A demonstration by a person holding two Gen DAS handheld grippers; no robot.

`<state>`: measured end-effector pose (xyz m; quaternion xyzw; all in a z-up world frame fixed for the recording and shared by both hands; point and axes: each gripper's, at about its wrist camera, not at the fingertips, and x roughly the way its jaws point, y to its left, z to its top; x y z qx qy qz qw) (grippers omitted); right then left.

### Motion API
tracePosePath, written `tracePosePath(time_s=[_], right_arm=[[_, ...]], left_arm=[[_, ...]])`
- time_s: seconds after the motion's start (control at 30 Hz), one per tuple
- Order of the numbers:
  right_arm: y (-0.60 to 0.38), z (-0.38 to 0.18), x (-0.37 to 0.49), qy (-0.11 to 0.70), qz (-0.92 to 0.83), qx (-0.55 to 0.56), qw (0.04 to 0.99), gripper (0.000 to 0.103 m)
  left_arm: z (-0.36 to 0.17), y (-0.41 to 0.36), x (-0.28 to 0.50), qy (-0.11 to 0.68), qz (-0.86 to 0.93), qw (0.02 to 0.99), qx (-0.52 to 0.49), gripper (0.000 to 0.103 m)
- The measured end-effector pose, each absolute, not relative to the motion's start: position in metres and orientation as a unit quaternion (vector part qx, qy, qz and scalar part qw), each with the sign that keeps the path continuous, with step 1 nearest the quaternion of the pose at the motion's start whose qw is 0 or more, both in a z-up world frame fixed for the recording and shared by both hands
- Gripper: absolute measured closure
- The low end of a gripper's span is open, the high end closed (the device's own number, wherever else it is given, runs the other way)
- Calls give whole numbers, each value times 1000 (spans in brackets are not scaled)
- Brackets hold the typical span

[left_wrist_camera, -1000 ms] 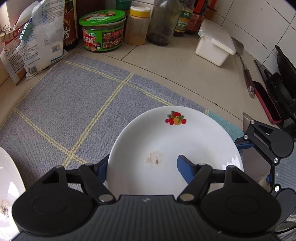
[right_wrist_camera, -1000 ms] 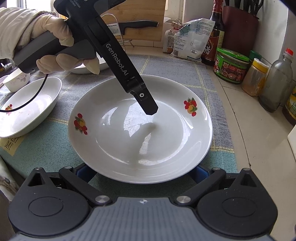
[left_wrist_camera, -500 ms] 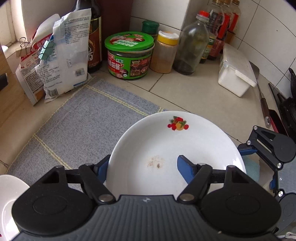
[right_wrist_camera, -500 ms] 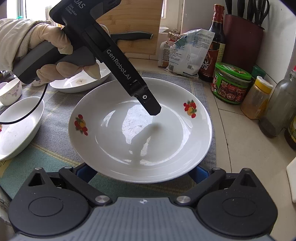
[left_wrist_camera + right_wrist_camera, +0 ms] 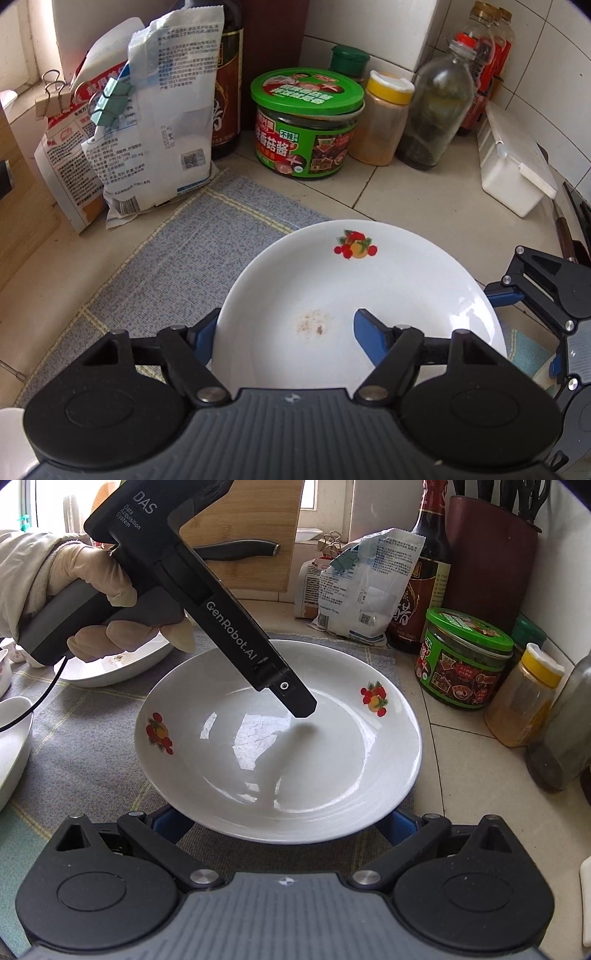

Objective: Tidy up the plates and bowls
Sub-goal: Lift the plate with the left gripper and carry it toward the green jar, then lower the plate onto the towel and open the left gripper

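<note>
A white plate with red fruit prints (image 5: 354, 295) (image 5: 280, 746) hangs above the grey mat, near the jars. My left gripper (image 5: 286, 330) is shut on its rim: one blue finger under the plate, one on top inside it. In the right wrist view the left gripper's body (image 5: 207, 602) reaches down onto the plate. My right gripper (image 5: 284, 821) sits at the plate's near edge with its blue fingers spread wide below the rim, apart from it. The right gripper also shows at the right edge of the left wrist view (image 5: 546, 291).
A grey checked mat (image 5: 166, 258) covers the counter. A green-lidded jar (image 5: 306, 122), yellow-capped spice jar (image 5: 384, 118), bottles and clipped bags (image 5: 147, 122) line the back. A white box (image 5: 513, 166) sits right. More white dishes (image 5: 114, 661) (image 5: 11, 746) lie left.
The plate, held by my left gripper, has moved toward the back corner, closer to the jars and bags. My right gripper has followed under its near edge.
</note>
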<state>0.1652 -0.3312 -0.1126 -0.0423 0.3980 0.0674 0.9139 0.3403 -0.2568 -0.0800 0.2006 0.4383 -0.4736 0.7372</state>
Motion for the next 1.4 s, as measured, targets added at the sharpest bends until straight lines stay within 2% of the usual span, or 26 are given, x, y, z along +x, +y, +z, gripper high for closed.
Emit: tracePosePath(time_s=[0.63, 0.77, 0.83, 1.13, 1.4], right_arm=[[-335, -124, 180, 396, 50, -40, 916, 0], [-333, -127, 179, 399, 48, -44, 915, 0], [-334, -127, 177, 402, 49, -42, 913, 0], [-333, -114, 161, 407, 28, -32, 912, 0], [-319, -91, 129, 392, 25, -42, 919, 0]], left_arm=[[-87, -262, 351, 435, -470, 743, 196, 29], [-84, -262, 347, 425, -466, 749, 200, 20], [-80, -261, 344, 415, -462, 756, 207, 19], [-45, -237, 321, 393, -442, 779, 210, 19], [7, -194, 269, 354, -426, 811, 188, 18]])
